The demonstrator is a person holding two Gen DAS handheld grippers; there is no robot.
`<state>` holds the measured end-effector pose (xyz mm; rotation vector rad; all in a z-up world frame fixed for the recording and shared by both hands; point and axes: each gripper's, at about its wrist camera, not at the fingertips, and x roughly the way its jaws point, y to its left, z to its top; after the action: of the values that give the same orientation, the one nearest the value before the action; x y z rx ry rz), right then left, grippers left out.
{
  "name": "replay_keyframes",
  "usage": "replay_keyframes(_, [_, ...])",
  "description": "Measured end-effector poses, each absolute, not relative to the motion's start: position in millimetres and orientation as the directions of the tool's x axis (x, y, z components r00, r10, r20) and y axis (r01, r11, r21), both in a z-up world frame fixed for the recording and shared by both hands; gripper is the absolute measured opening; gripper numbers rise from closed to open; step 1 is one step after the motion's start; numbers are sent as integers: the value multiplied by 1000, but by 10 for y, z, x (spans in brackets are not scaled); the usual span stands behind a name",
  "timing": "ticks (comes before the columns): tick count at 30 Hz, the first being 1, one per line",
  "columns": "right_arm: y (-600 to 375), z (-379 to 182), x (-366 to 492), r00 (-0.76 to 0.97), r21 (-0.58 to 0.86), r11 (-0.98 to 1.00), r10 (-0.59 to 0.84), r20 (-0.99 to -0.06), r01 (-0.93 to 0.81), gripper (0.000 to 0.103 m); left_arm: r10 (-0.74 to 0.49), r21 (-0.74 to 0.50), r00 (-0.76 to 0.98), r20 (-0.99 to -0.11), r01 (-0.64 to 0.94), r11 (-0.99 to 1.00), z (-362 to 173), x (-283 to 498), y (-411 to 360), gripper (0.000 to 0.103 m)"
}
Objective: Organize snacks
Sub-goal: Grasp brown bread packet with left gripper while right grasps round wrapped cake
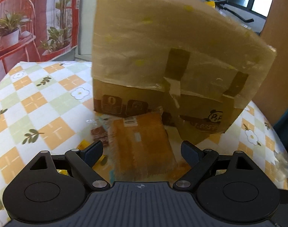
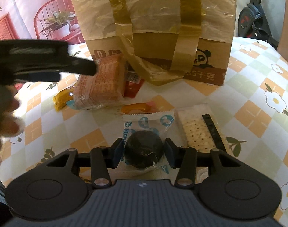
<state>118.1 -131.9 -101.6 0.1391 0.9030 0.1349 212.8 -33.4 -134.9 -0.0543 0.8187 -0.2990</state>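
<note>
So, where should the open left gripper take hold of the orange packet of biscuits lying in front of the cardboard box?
Grip the orange biscuit packet across its two long sides, near the middle, coming down from above. It lies flat on the checked tablecloth, long axis running toward the taped cardboard box, already between the open left gripper fingers.

1. The cardboard box (image 2: 153, 28) is standing at the back of the table (image 2: 257, 94);
2. the biscuit pack (image 2: 100, 83) is lying before it, left;
3. the cookie packet (image 2: 144, 143) is lying nearer, the cracker pack (image 2: 197, 132) just right of it.

Motion-blurred left gripper (image 2: 75, 66), box (image 2: 153, 19) top cropped
</note>
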Motion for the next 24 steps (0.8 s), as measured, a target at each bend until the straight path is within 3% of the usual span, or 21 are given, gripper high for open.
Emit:
replay_keyframes(10, [-1353,-1037,1172,618,196,978,193,-762,-64,49,-235,-104,615,-753,241,965,-1542,2315,-516,91])
replay_keyframes(17, [-1369,-1045,1168,618,207,976,201,-760,-62,49,-252,-122,609,-752,247,961,-1583,2342,-448,80])
replay_keyframes(24, [-1377,-1039,1173,618,217,975,202,-760,-53,49,-267,-142,605,-751,247,959,-1536,2189,-235,79])
